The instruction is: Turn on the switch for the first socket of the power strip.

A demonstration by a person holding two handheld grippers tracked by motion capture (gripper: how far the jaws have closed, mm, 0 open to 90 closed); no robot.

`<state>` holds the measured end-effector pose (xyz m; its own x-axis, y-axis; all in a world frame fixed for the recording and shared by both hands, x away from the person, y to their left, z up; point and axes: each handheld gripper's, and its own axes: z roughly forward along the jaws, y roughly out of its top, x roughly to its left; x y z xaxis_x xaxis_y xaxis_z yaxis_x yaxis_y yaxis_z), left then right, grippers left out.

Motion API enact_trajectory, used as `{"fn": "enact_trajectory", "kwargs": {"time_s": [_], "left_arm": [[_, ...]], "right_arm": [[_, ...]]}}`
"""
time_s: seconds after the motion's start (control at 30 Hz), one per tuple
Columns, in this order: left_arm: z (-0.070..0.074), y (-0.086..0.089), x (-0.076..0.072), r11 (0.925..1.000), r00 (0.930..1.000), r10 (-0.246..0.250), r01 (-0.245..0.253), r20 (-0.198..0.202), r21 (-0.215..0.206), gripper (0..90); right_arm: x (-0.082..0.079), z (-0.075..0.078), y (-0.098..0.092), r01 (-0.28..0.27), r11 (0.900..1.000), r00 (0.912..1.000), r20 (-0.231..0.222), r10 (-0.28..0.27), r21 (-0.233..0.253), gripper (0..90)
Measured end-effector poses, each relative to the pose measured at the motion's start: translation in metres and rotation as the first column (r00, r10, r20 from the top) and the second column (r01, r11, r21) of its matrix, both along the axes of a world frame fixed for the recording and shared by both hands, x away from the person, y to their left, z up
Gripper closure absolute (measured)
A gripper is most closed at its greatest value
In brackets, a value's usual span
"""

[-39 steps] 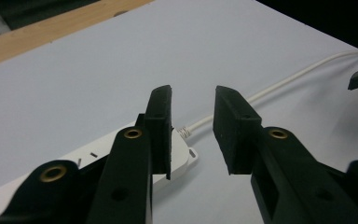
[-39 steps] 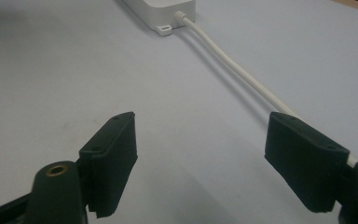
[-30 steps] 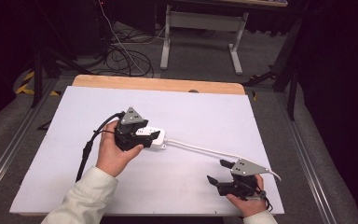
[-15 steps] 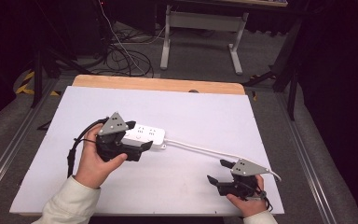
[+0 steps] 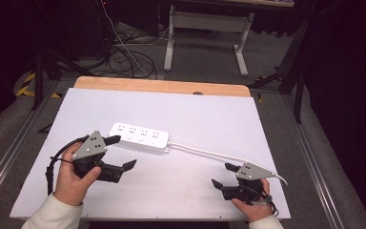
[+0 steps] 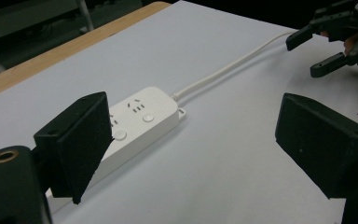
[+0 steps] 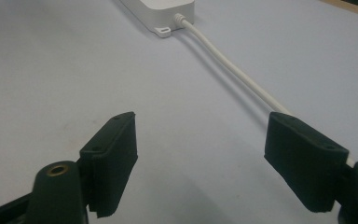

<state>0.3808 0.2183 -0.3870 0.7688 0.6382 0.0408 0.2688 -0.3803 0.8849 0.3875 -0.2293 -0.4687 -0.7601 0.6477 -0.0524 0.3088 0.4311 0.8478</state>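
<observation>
We find the white plastic power strip (image 5: 139, 137) lying flat mid-table on the white tabletop (image 5: 195, 114), long axis running left to right, its white cord (image 5: 209, 152) leaving the right end toward the right gripper (image 5: 222, 175). The left gripper (image 5: 122, 152) sits just beside its left end — jaws spread, empty. Right jaws likewise spread.

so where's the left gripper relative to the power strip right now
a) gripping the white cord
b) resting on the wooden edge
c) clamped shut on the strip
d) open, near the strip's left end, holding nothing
d: the left gripper has its jaws spread wide beside the left end of the power strip, with nothing between them.
</observation>
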Motion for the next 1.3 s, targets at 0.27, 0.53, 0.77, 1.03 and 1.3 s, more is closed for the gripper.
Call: {"fn": "enact_trajectory", "kwargs": {"time_s": [0.27,0.53,0.77,1.03,1.3], "left_arm": [[-0.02,0.015,-0.01,0.9999,0.9995,-0.015,0.015,0.029,0.002,10.2],[-0.042,0.033,-0.018,0.9998,0.9999,-0.011,0.011,-0.001,-0.014,8.9],[-0.064,0.047,-0.022,0.9967,0.9981,0.012,-0.017,-0.06,-0.079,9.7],[-0.08,0.056,-0.026,1.0,0.9992,0.001,-0.001,-0.041,0.001,9.7],[-0.097,0.063,-0.031,0.9998,0.9968,0.001,-0.003,-0.08,-0.019,9.7]], "right_arm": [[-0.001,0.001,-0.001,0.0,1.0,1.0,0.005,0.0,0.002,25.8],[-0.001,0.001,-0.001,0.001,1.0,1.0,0.007,-0.001,0.008,25.8],[-0.001,0.001,-0.001,-0.001,1.0,1.0,0.008,0.001,0.009,25.8],[-0.001,0.001,-0.001,-0.002,1.0,1.0,0.005,0.002,0.011,25.8],[-0.001,0.001,-0.002,-0.001,1.0,1.0,0.004,0.001,0.012,25.8]]}}
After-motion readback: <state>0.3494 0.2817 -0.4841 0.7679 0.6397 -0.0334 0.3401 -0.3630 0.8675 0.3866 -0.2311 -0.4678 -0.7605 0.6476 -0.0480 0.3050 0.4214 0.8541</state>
